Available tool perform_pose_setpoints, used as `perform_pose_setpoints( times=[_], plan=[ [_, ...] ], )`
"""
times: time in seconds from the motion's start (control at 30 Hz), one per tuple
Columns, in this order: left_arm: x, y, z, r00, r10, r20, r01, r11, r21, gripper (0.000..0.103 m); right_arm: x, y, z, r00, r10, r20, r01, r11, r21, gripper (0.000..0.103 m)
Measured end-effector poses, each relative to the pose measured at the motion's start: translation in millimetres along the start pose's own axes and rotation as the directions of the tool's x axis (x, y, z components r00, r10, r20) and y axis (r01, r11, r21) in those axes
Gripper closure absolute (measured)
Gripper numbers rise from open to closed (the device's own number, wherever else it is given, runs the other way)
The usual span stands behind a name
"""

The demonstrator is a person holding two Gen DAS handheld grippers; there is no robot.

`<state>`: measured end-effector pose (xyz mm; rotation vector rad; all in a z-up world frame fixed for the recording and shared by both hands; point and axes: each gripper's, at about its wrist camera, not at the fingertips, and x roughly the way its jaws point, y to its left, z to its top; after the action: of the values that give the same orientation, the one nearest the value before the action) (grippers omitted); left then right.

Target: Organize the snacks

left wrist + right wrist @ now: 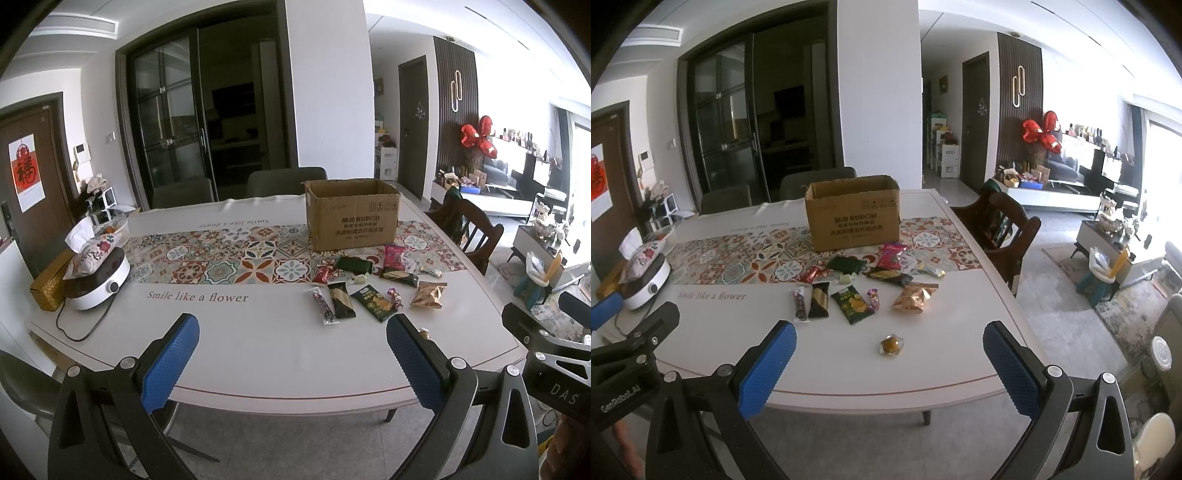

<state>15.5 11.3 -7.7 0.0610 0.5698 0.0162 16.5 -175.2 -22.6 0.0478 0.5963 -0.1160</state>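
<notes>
Two grippers in my feeds, both held short of the near edge of the white worktop (258, 343), neither touching anything. Left gripper (291, 354): jaws spread wide, nothing between the blue pads. Right gripper (890, 363): jaws likewise wide apart and empty.

Snacks lie scattered on the right half of the worktop, all beyond the jaws. Through the right wrist view, a small round wrapped sweet (891, 345) sits alone, nearest to me, lined up roughly with the gap between the right jaws but still ahead of the pad tips. Farther back, a row: a narrow clear-wrapped bar (800, 303), a black-and-gold packet (819, 300) touching it, a dark green chip packet (852, 305), a small purple twist candy (874, 297), a crinkled gold bag (915, 298). Behind these, partly on the patterned runner (738, 254), I see a red wrapper (812, 275), a dark green pouch (846, 265) and a pink bag (891, 256).

An open cardboard box (854, 218) stands upright on the runner just behind the snacks, flaps up; I cannot see its inside.

From the left wrist view the snack cluster sits ahead and right of the left jaws, the green packet (376, 303) just past the right pad. A white cooker (98, 284) with a floral tissue pouch (92, 254) on top stands at far left, well apart from the snacks
</notes>
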Motion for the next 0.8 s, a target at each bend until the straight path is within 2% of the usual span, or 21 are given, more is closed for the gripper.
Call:
perform_pose_setpoints(
  times=[0.53,0.8],
  plan=[
    [6.4,6.3,-3.6,1.000,0.015,-0.002,-0.015,1.000,-0.007,0.000,5.8,6.1,-1.1,1.000,0.008,-0.002,-0.008,1.000,-0.009,0.001],
    [16.2,-12.0,-0.4,0.999,0.049,-0.019,-0.050,0.999,-0.012,0.000,17.6,4.0,0.4,0.999,0.039,-0.007,-0.039,0.999,-0.028,0.001]
  ],
)
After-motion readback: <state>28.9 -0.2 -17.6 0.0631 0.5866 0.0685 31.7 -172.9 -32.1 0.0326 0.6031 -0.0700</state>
